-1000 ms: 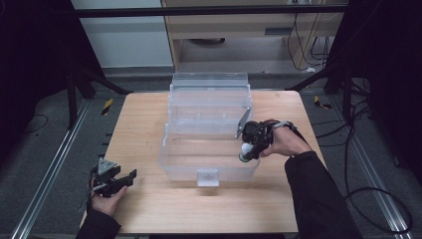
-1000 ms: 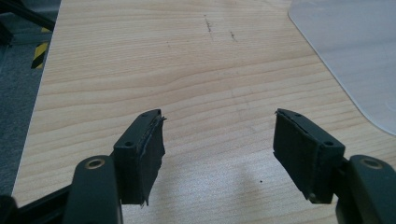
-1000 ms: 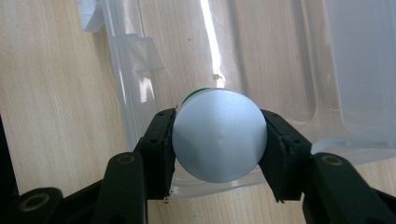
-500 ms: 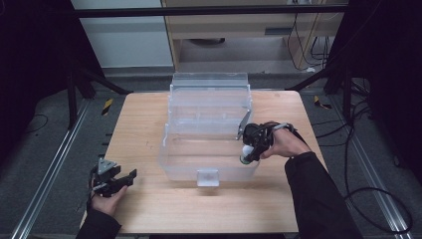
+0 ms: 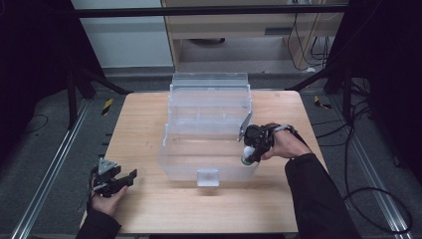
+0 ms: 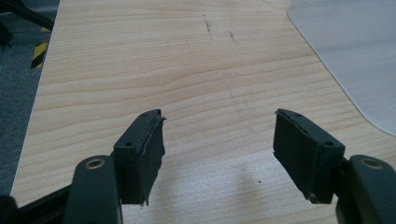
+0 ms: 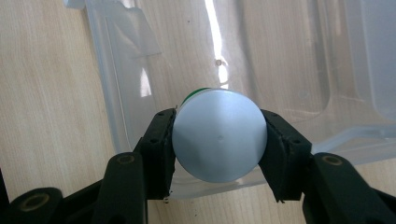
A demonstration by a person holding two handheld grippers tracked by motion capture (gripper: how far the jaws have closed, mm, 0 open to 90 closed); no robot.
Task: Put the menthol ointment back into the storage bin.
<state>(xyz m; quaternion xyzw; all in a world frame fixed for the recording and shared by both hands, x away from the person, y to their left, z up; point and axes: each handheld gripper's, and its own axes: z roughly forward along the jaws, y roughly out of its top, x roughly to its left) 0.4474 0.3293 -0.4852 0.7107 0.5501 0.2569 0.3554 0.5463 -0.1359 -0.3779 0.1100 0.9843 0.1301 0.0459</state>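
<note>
A person at a wooden counter (image 5: 149, 149) works two hand-held claws around a clear plastic storage bin (image 5: 209, 149) with its lid (image 5: 209, 84) raised at the far side.

The right claw (image 5: 249, 152) hangs over the bin's right front corner, clamped on a small container with a silver-grey round end (image 7: 218, 135). In the high view that container (image 5: 247, 155) is little more than a pale blob with a dark-green base, half hidden by the claw body and the person's right hand (image 5: 283, 144); whether it rests on the bin floor or hangs above it cannot be told. The right gripper view looks straight onto the container's flat circular end, a sliver of green edge peeking out behind, with a black jaw pressed to each side. The rest of the container is hidden behind that disc, so its shape and length stay unclear. Below it lie the bin's transparent wall (image 7: 116, 93) and floor, wood grain showing through.

The left claw (image 5: 122, 180) sits near the counter's front left corner, held in the person's left hand (image 5: 107, 201) and well apart from the bin. In the left gripper view its jaws stand wide apart around bare wood, the left pad (image 6: 152, 154) frayed at its edge. A rounded corner of pale translucent plastic (image 6: 350, 51), cut off by the frame, enters at upper right.
</note>
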